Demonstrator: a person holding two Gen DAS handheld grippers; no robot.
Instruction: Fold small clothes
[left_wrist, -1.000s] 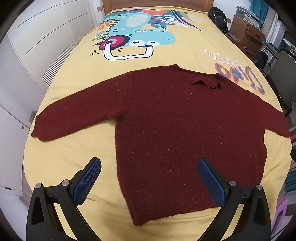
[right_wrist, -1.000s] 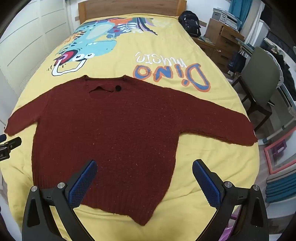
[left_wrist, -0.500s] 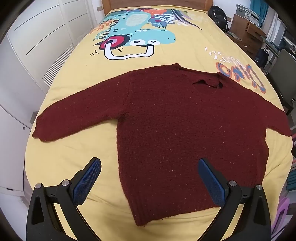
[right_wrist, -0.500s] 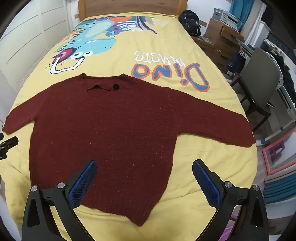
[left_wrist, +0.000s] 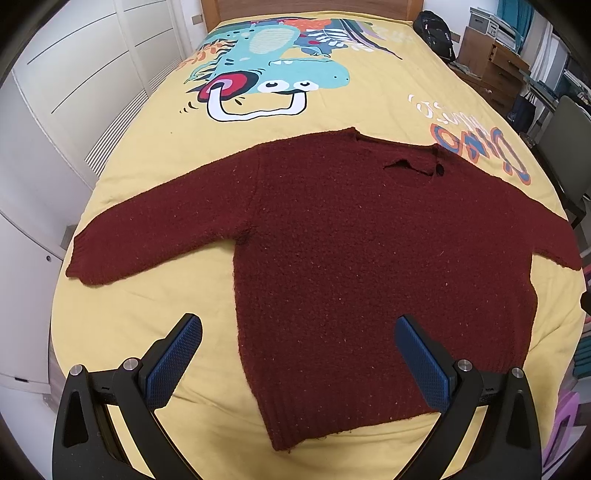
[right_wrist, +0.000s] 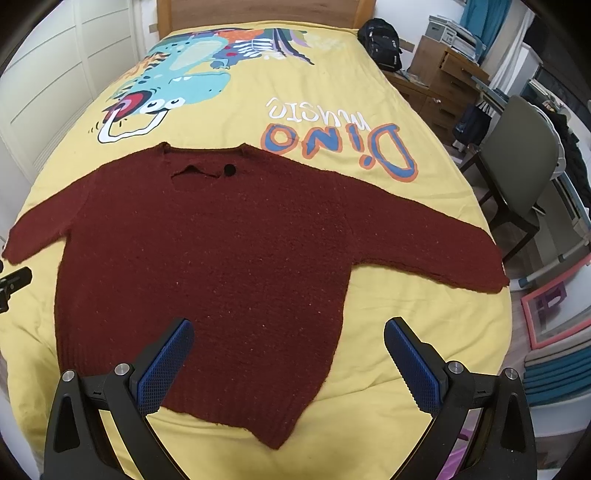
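Your maroon sweater (left_wrist: 369, 258) lies flat and face up on the yellow bedspread (left_wrist: 147, 314), both sleeves stretched out to the left and right, neckline toward the far headboard (right_wrist: 258, 11) and ribbed hem at the near edge. Your left gripper (left_wrist: 297, 354) hangs above the near left corner of the hem with its blue fingers (left_wrist: 173, 360) spread wide, holding nothing; one finger sits over bare bedspread, the other over the sweater body. Your right gripper (right_wrist: 288, 360) hovers over the near right part of the hem, fingers (right_wrist: 412, 367) likewise spread wide and empty, the left one over the knit and the right one over the bedspread.

Compared with a second ago, very little has changed: the sweater has not been touched and keeps the same shape. In the right wrist view it sits slightly lower and more to the right, so that hand has drifted a little; the left view is almost the same. A grey chair (right_wrist: 524, 158) and a black backpack (right_wrist: 380, 44) stand right of the bed.
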